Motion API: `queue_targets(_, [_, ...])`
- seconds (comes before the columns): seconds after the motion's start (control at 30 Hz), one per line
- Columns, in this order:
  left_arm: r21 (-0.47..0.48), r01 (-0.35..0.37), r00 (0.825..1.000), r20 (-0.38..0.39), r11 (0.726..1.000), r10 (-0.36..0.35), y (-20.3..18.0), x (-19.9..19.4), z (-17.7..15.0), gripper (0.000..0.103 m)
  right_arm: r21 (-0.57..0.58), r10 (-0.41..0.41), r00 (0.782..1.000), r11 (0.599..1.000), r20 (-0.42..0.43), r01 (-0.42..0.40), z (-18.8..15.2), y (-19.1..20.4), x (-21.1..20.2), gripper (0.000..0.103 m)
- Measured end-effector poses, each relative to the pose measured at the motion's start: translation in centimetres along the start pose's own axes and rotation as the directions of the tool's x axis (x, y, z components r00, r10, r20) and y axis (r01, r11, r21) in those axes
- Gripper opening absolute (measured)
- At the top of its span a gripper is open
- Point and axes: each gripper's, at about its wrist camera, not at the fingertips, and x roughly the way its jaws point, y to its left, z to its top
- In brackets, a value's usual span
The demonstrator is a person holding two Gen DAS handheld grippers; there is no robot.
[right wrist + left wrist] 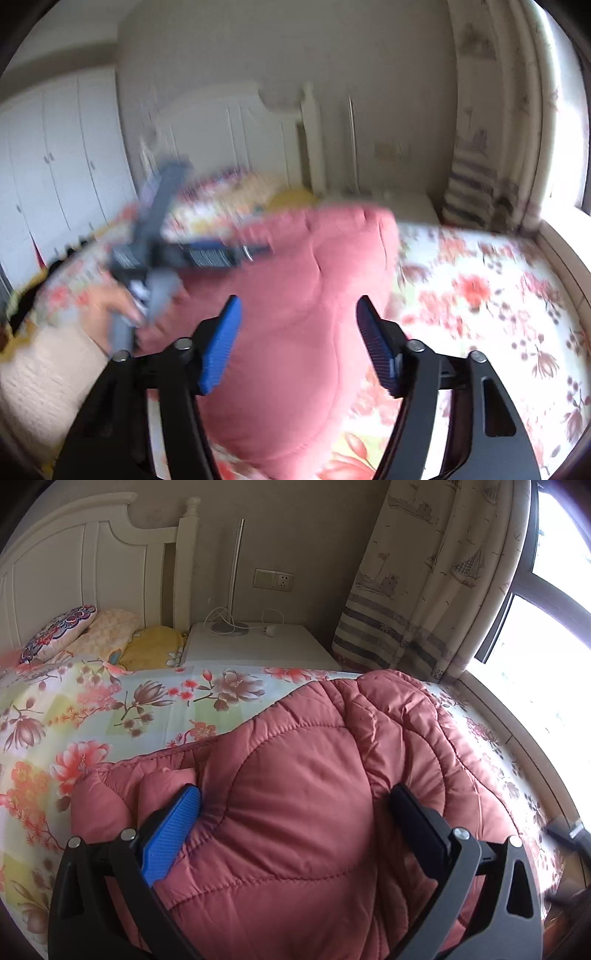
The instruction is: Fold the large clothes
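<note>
Clamping a thick, puffy fold of the pink quilted coat [332, 738] with the left gripper [295, 794], over the near part of the bed [110, 709]. Standing wide with the jaws, yet pressing both fingers into the padding: denting the fabric with the blue pad [173, 830] on one side, sinking the dark finger [417, 819] into the bulge on the other. Filling the whole gap with the fold.

Leaving the rest of the coat heaped on the bed's floral cover, reaching across the bed toward its window side and stopping short of the bed's head.

Holding the right gripper [299, 332] above the bed too, jaws parted, blue pads [221, 343] clear of the coat and touching nothing; showing the coat only beyond and below the gap. Blurring heavily across the right wrist view, so hiding fine detail there.

Gripping the left gripper's handle with a hand [107, 306] in a cream knit sleeve [44, 369], over the bed's side away from the window.

Piling pillows [59, 631] and a yellow cushion [155, 646] at the bed's head, against the white headboard [74, 554]. Standing beside the bed's head: a white nightstand [258, 642] bearing a slim lamp [236, 572]. Hanging past the bed's far corner: a curtain [424, 590] printed with boats, next to a bright window [546, 635]. Lining the wall beyond the bed's opposite side: white wardrobe doors [55, 147].
</note>
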Motion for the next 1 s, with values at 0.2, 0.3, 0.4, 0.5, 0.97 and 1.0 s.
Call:
queue_targets(0.2, [-0.028,-0.169,0.985,-0.037,0.985,0.168,-0.8,-3.0,1.2,0.101,-0.164,-0.179,0.984,0.97,0.014,0.179,-1.9,3.2,1.8,0.064])
queue_targets(0.3, [-0.043,-0.163,0.985,0.042,0.986,0.165,-2.1,-7.6,1.6,0.101,-0.143,-0.151,0.989,0.978,0.008,0.15,-1.9,2.5,1.8,0.064])
queue_targets(0.4, [0.03,-0.273,0.962,0.014,0.961,0.273,-3.2,-7.5,-0.3,0.101,-0.139,-0.144,0.99,0.98,0.013,0.144,-1.8,2.3,1.7,0.064])
queue_targets(0.5, [0.115,-0.347,0.929,-0.09,0.931,0.358,-1.9,-2.7,-4.3,0.101,-0.131,-0.075,0.997,0.988,0.017,0.076,-1.6,2.0,1.0,0.066])
queue_targets(0.97, [0.007,-0.287,0.957,-0.044,0.958,0.287,-0.3,-3.4,-5.7,0.101,-0.097,-0.003,0.996,0.995,0.088,0.012,12.5,-3.0,3.8,0.065])
queue_targets(1.0, [0.009,-0.288,0.957,-0.046,0.958,0.288,-0.4,-3.4,-5.6,0.101,-0.089,-0.006,0.999,0.996,0.033,0.009,12.8,-3.4,5.8,0.065])
